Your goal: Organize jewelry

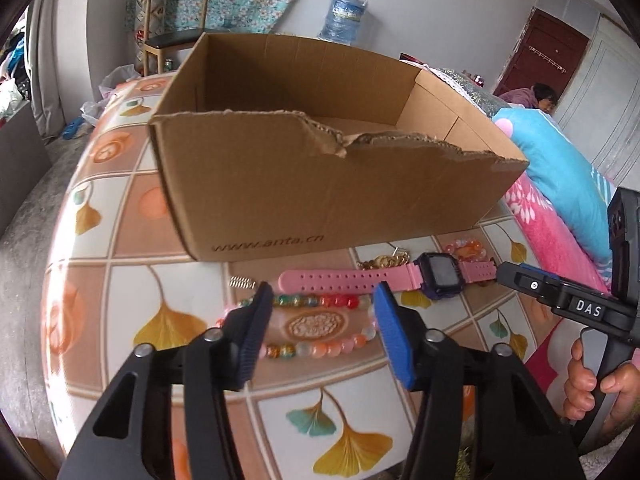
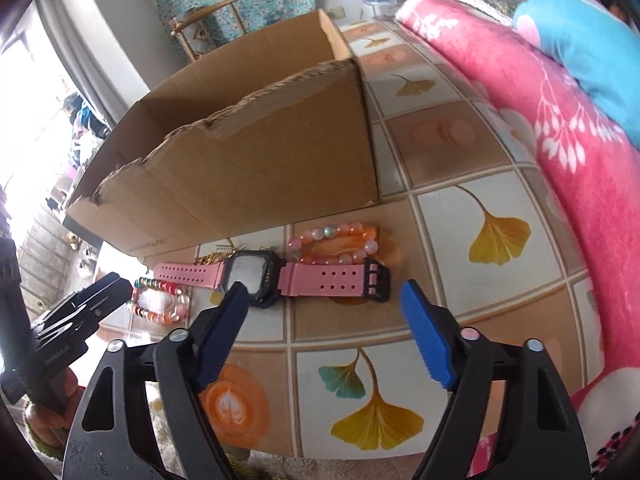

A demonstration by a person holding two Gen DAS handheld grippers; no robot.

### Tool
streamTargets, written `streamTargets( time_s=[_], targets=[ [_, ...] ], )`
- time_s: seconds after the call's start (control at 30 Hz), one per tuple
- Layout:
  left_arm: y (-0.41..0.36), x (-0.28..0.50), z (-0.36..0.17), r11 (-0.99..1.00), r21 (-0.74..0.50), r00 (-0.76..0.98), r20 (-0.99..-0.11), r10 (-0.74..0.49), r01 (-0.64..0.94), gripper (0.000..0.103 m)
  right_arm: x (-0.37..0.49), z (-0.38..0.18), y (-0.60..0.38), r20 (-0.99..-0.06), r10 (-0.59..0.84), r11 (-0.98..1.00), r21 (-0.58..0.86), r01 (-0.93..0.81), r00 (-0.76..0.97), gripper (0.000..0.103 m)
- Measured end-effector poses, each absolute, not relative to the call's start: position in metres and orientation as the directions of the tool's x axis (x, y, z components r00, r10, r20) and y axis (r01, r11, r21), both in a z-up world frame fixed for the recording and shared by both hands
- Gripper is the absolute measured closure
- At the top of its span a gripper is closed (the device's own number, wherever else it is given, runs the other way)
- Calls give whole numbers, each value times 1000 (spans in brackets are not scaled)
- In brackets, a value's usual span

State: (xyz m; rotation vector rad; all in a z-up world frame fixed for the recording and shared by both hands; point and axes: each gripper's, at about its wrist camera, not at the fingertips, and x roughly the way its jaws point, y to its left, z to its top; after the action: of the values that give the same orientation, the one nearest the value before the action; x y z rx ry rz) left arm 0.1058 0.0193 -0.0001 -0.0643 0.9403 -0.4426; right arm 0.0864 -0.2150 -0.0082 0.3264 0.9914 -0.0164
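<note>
An open cardboard box stands on the patterned table. In front of it lie a pink watch, a multicoloured bead bracelet, an orange-pink bead bracelet, a gold chain and a small spring. My left gripper is open, its fingers astride the multicoloured bracelet just above the table. My right gripper is open, low over the watch's buckle strap. The right gripper also shows in the left wrist view.
A pink and blue quilt is piled along the table's right side. A chair and a water bottle stand behind the box. A person sits at the far right.
</note>
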Motion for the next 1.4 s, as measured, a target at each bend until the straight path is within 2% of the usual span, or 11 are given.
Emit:
streamTargets(
  time_s=[0.07, 0.17, 0.37, 0.47, 0.83, 0.97, 1.17, 1.3, 1.4],
  targets=[
    [17, 114, -3, 905, -253, 495, -770, -403, 343, 61, 89, -11, -217, -826, 137, 948, 270, 170, 546, 44],
    [13, 123, -7, 907, -251, 476, -786, -394, 338, 64, 94, -15, -220, -833, 138, 945, 273, 180, 536, 51],
    [10, 138, -18, 919, -252, 427, -827, -367, 302, 64, 102, -22, -218, -850, 107, 957, 228, 177, 516, 68],
    [8, 144, -24, 928, -244, 398, -850, -345, 283, 64, 104, -24, -214, -855, 87, 966, 198, 168, 510, 72],
    [5, 153, -26, 925, -272, 379, -853, -359, 264, 64, 102, -24, -200, -852, 49, 981, 140, 137, 521, 72],
    [13, 149, -18, 907, -330, 407, -814, -414, 262, 64, 100, -24, -202, -850, 54, 980, 146, 136, 523, 72],
    [12, 132, -1, 855, -379, 449, -733, -510, 352, 64, 100, -25, -204, -847, 51, 981, 142, 133, 529, 72],
    [14, 132, -8, 824, -459, 429, -705, -565, 332, 64, 99, -25, -203, -846, 48, 982, 137, 131, 531, 72],
    [16, 133, -11, 829, -465, 440, -703, -559, 311, 64, 98, -24, -202, -846, 45, 982, 134, 130, 531, 72]
  ],
)
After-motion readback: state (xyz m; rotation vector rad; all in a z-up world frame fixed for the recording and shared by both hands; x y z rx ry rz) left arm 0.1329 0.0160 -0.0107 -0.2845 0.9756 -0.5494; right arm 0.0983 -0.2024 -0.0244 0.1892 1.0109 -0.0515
